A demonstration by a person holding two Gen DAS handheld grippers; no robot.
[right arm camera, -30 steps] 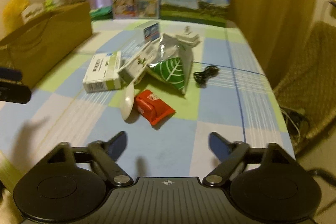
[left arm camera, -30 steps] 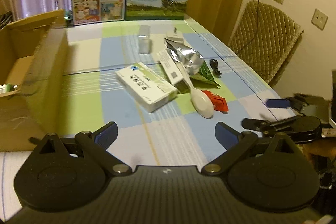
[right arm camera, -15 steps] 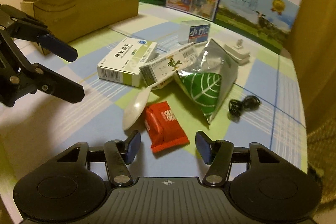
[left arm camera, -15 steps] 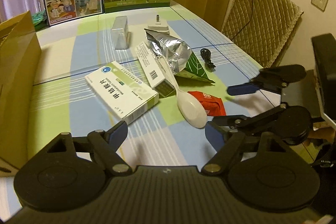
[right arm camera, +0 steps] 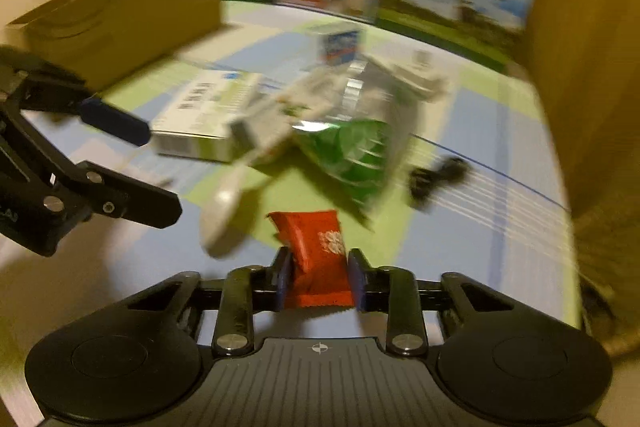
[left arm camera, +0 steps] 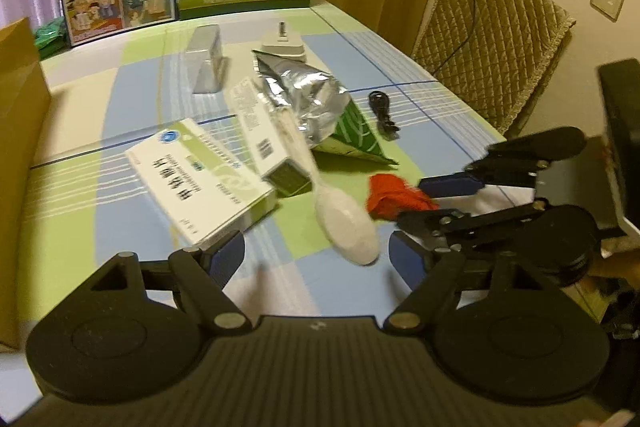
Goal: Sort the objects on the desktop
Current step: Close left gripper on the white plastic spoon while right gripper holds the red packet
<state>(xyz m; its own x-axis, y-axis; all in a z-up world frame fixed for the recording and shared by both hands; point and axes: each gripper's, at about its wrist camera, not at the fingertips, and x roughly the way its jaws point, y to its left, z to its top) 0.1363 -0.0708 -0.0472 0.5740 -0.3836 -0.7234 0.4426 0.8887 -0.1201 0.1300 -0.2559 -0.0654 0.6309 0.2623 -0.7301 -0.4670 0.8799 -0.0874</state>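
1. Starting at the far left, a tall brown cardboard box [left arm camera: 18,147] stands on the checked table [left arm camera: 132,227], a likely place for sorted things.
2. Next, the left gripper [left arm camera: 318,251] hovers low with its jaws wide apart and empty, the white medicine box [left arm camera: 200,183] just ahead of its left finger.
3. Beside that box lies a white plastic spoon [left arm camera: 344,219], its bowl between the open fingers, its handle running back toward a slim carton [left arm camera: 264,135] and a crumpled foil bag [left arm camera: 316,107].
4. Right of the spoon is the red snack packet [right arm camera: 320,263], small, light and soft; its crinkly wrapper looks slippery, so gripping across its middle seems safest.
5. The right gripper [right arm camera: 320,279] has its blue pads pressed against both sides of that packet near its lower half, jaws nearly together. The view is blurred, so whether the packet is off the table cannot be told.
6. Farthest right, a coiled black cable [left arm camera: 382,111] lies alone near the table edge.
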